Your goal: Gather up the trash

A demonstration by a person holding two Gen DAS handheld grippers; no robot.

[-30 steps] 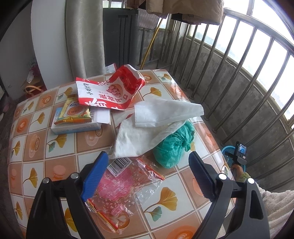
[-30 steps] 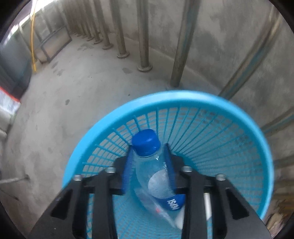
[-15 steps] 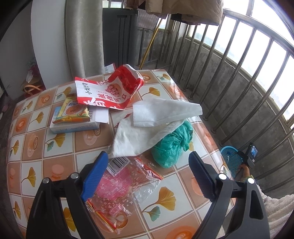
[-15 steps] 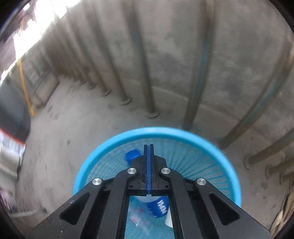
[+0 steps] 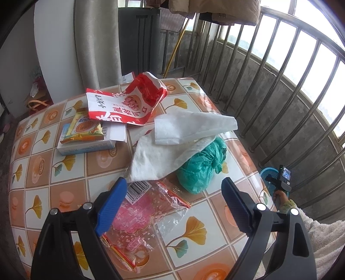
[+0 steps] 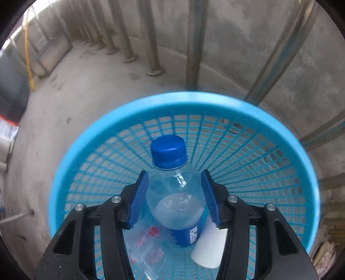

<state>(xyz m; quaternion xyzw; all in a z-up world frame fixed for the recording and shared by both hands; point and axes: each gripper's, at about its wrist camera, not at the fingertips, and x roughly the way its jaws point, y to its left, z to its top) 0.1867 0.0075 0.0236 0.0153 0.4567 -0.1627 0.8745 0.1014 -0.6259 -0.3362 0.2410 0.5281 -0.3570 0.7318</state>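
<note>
Jaws of the right gripper point(image 6: 174, 198) have just been opening, astride the bottle point(image 6: 175, 193) standing neck-up in the basket point(image 6: 215, 101); left gripper point(image 5: 172, 204) gapes empty over the bench point(image 5: 43, 176).

Home balcony: metal railing point(image 5: 269, 71), hanging laundry point(image 5: 215, 8), tile-patterned table point(image 5: 43, 163).

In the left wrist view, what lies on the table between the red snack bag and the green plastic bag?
White tissue paper: it lies between the red snack bag and the green plastic bag, draped over the latter.
</note>
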